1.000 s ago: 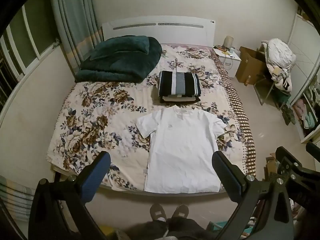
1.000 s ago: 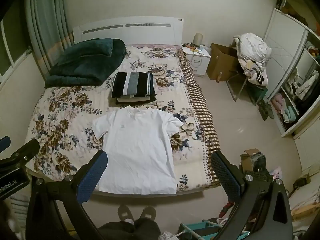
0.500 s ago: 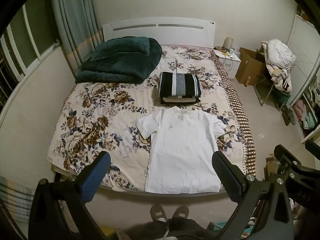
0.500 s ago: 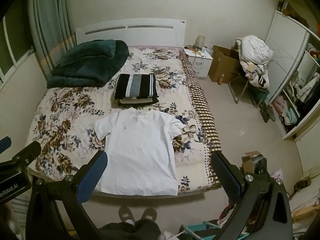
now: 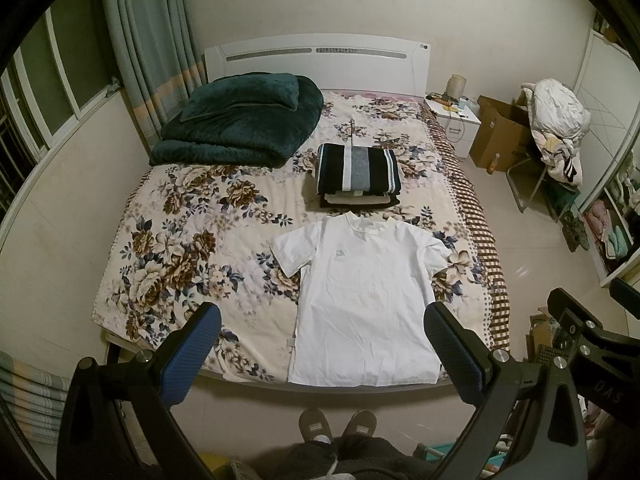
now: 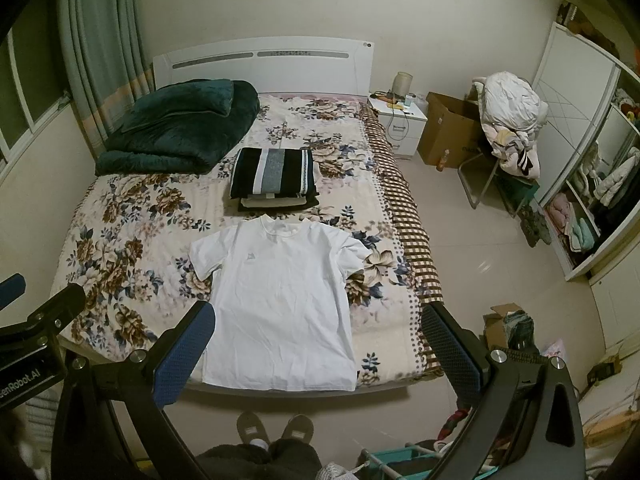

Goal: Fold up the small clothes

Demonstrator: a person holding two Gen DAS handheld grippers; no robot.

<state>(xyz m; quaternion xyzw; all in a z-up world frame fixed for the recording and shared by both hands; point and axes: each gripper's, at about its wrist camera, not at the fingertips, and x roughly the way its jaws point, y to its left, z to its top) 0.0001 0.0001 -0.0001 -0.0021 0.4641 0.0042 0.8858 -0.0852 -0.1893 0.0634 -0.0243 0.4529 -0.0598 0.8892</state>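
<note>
Near the foot edge of the bed [image 5: 168,208], just in front of the stack of folded clothes [image 5: 357,174]: a white T-shirt [image 5: 362,300], front up, collar toward the stack, hem along the mattress edge, both short sleeves spread outward. Well apart from the dark green blanket [image 5: 240,120], up by the headboard on the far side of that stack.

Left hand-held gripper [image 5: 326,354] held high above the shirt, jaws spread wide, nothing between the blue pads. Right hand-held gripper [image 6: 316,350] likewise raised, jaws wide apart, empty (both well clear of the fabric, no contact yet).

Judging by the look: thin cotton knit, very light, completely limp, no stiffness to carry a fold on its own. Likely to drag and bunch rather than slide cleanly over the flowered bedspread, and to sag from any single pinch point. Not fragile; mild wrinkles already across the body.

Best holds, probably: one shoulder seam nearest the stack and the hem corner on the same side, one per gripper, for a lengthwise fold of sleeve and side panel toward the centre line. Pinch only the shirt's layers, not the bedspread beneath. Risk: picking up just the top layer, or a corner slipping free mid-swing.
</note>
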